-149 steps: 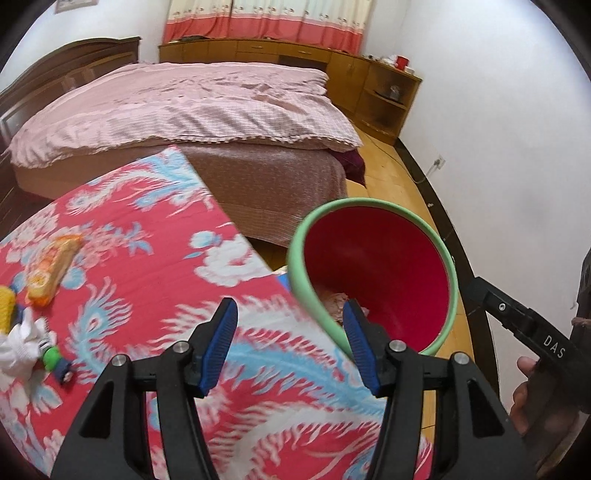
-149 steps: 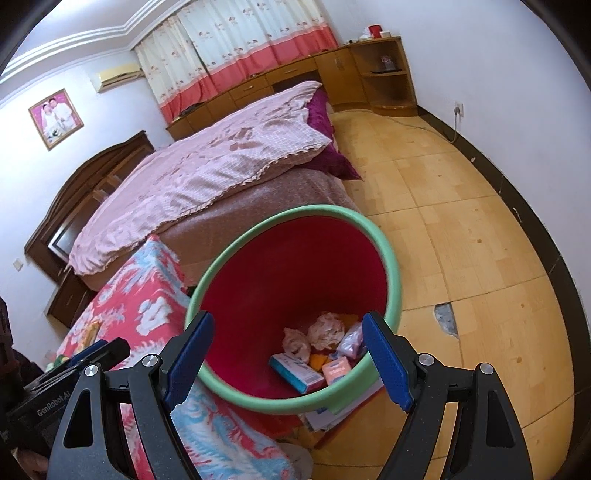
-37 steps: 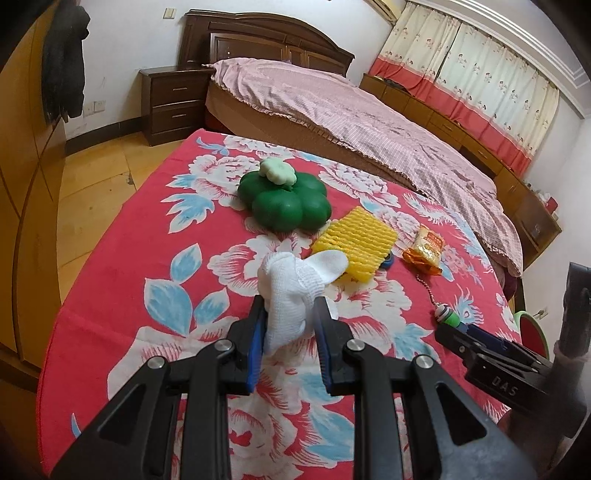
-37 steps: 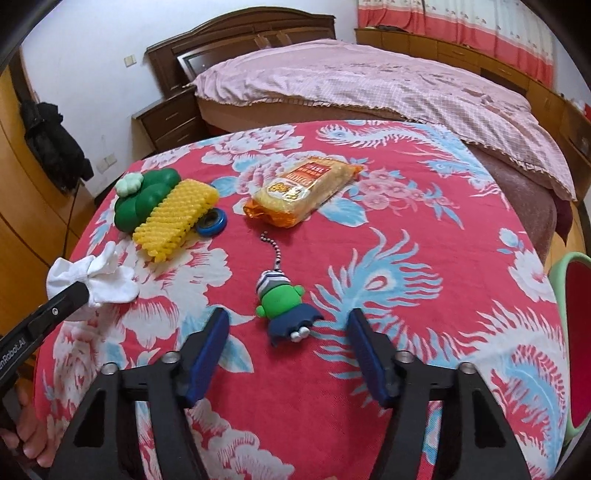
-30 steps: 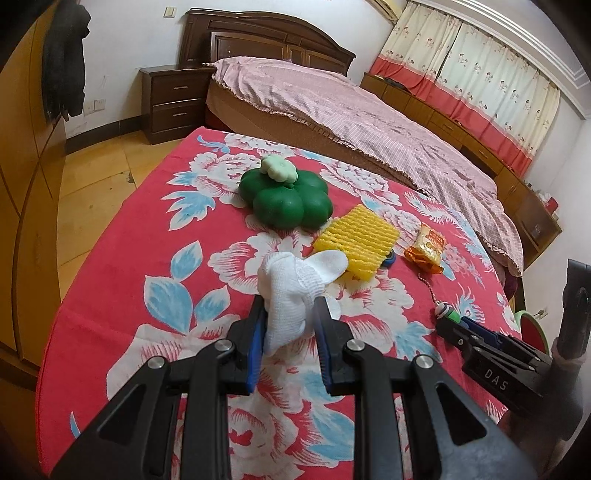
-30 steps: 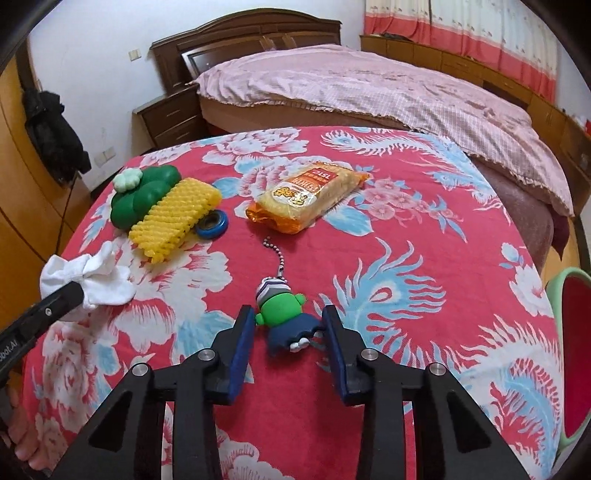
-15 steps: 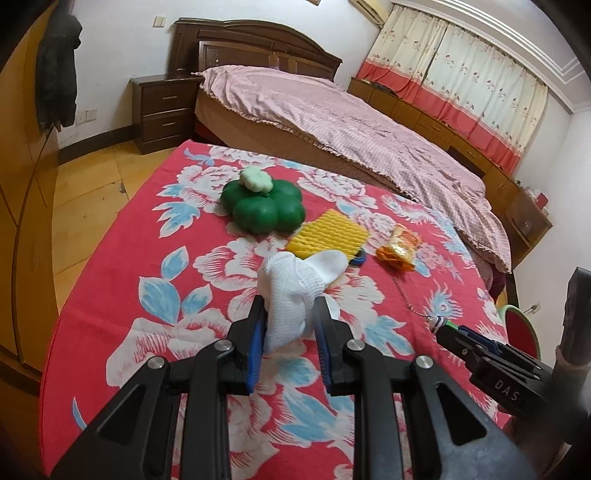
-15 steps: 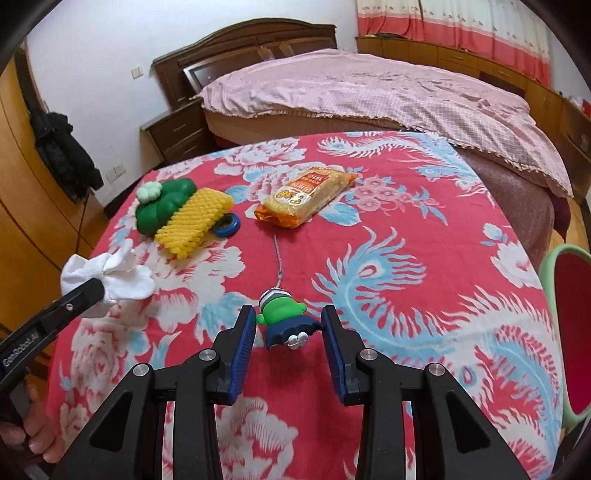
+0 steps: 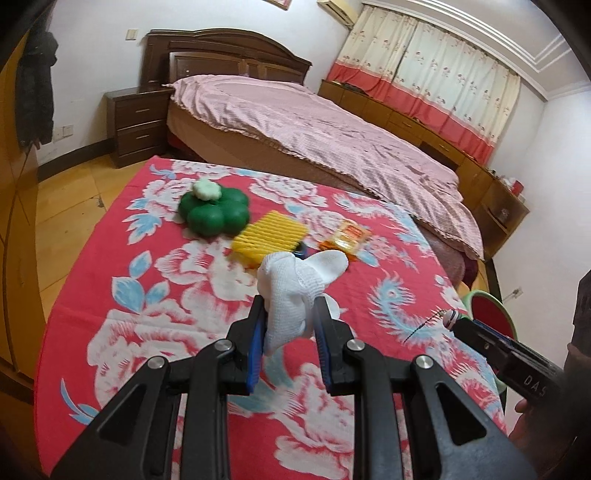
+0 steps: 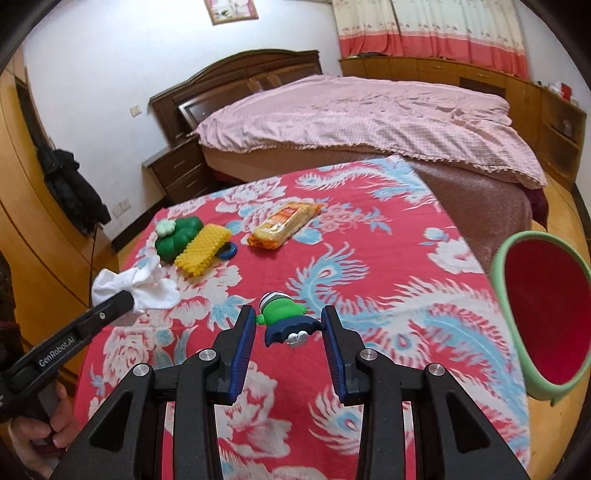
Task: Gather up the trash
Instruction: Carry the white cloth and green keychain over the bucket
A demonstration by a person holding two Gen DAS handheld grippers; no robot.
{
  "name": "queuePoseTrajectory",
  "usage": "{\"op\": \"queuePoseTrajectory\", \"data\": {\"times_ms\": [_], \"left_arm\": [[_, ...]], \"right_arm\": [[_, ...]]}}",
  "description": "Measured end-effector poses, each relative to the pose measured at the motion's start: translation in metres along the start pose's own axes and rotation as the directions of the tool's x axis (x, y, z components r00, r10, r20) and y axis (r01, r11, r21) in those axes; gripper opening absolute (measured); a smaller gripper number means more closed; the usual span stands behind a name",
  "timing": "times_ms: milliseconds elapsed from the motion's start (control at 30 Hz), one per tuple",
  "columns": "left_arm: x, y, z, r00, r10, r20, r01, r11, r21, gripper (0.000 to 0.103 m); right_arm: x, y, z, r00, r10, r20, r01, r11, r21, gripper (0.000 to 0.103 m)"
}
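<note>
Item one: white cloth wad (image 9: 295, 291), soft and light, pinched mid-bunch in the narrowly closed left gripper (image 9: 290, 328) above the table (image 9: 147, 325). Item two: green toy figure (image 10: 286, 319), small, rigid, likely slippery, clamped across its body by the right gripper (image 10: 290, 336); both held short of the bin (image 10: 546, 317) at the table's far corner.

Bedroom with white walls (image 9: 110, 22) and wooden plank floor (image 9: 70, 206). Beside the pink-quilted wooden bed (image 9: 314, 125): dark nightstand (image 9: 136, 127); beyond it, red-and-cream curtains (image 9: 424, 74) above low cabinets (image 9: 402, 122).

White cloth (image 9: 295, 291); green-navy toy (image 10: 286, 318); red floral tablecloth (image 10: 369, 295); red bin, green rim (image 10: 546, 317).
</note>
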State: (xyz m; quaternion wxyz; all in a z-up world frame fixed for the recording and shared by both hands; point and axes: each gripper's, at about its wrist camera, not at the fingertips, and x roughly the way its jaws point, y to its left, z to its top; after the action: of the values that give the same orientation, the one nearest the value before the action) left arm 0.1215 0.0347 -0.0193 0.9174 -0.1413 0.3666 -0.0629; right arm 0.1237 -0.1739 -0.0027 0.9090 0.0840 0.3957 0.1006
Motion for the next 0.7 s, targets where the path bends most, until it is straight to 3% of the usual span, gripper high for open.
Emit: {"op": "queuePoseTrajectory", "data": {"times_ms": [300, 700], "left_arm": [[-0.013, -0.043, -0.004, 0.998, -0.066, -0.007, 0.067, 0.995, 0.078, 0.025], [-0.005, -0.107, -0.004, 0.984, -0.161, -0.072, 0.171, 0.970, 0.171, 0.025]], "right_arm": [[-0.045, -0.034, -0.003, 0.996, -0.045, 0.080, 0.040, 0.997, 0.069, 0.037], [-0.085, -0.099, -0.006, 0.980, -0.141, 0.140, 0.114, 0.976, 0.187, 0.037]]}}
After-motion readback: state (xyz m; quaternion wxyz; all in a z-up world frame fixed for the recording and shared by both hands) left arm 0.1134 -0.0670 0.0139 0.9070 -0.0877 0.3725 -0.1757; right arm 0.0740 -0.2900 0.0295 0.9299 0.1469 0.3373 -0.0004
